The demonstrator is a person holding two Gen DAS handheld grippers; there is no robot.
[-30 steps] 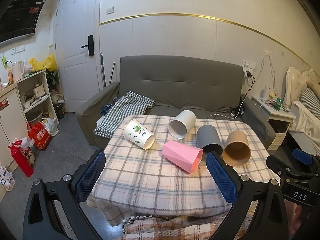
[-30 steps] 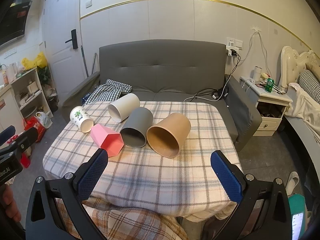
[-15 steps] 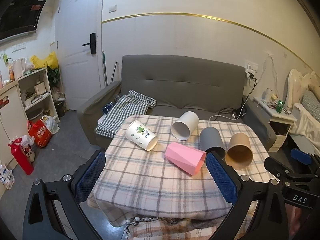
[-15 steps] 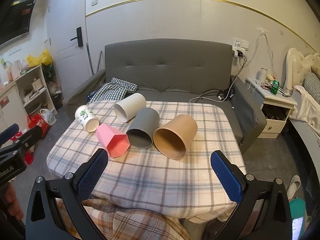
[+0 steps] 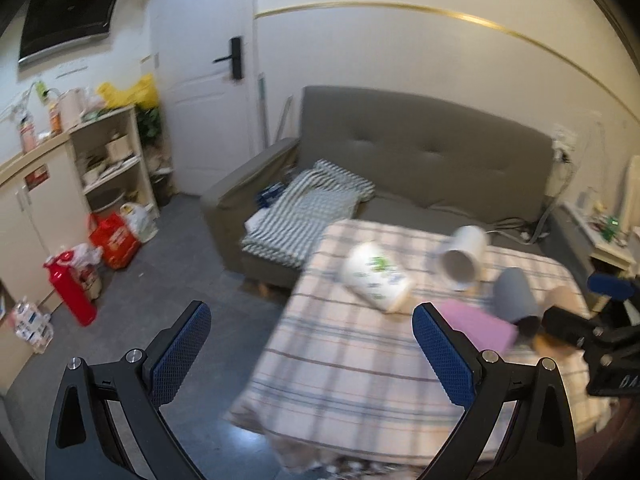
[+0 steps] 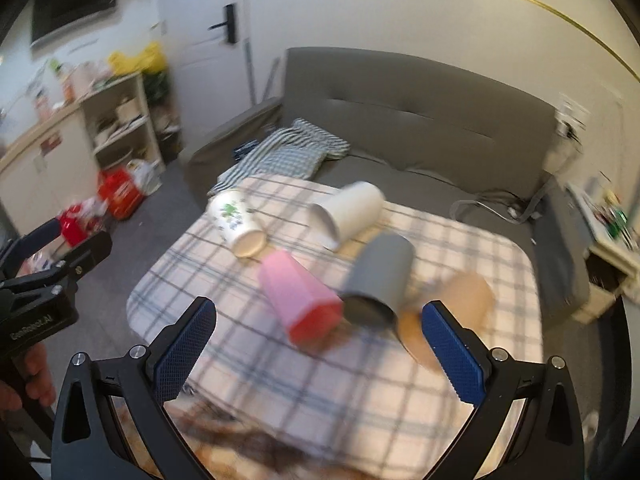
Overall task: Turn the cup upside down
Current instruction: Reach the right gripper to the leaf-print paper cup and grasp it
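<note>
Several cups lie on their sides on the plaid-covered table (image 6: 460, 392): a white printed paper cup (image 6: 237, 224), a plain white cup (image 6: 350, 212), a pink hexagonal cup (image 6: 300, 296), a grey cup (image 6: 380, 276) and a brown cup (image 6: 464, 300). The printed cup (image 5: 376, 276), white cup (image 5: 464, 258), pink cup (image 5: 476, 326) and grey cup (image 5: 514, 294) also show in the left wrist view. My right gripper (image 6: 316, 344) is open and empty above the table's near edge, in front of the pink cup. My left gripper (image 5: 312, 350) is open and empty at the table's left edge. Both views are blurred.
A grey sofa (image 6: 420, 112) with a striped cloth (image 6: 288, 152) stands behind the table. A shelf unit (image 5: 108, 160), red bags (image 5: 114, 240) and a red extinguisher (image 5: 70, 284) are on the left floor. A bedside table (image 6: 608, 256) is at the right.
Both grippers have swung left and tilted, so the table sits further right in both views. The cups lie as before. Both grippers stay open.
</note>
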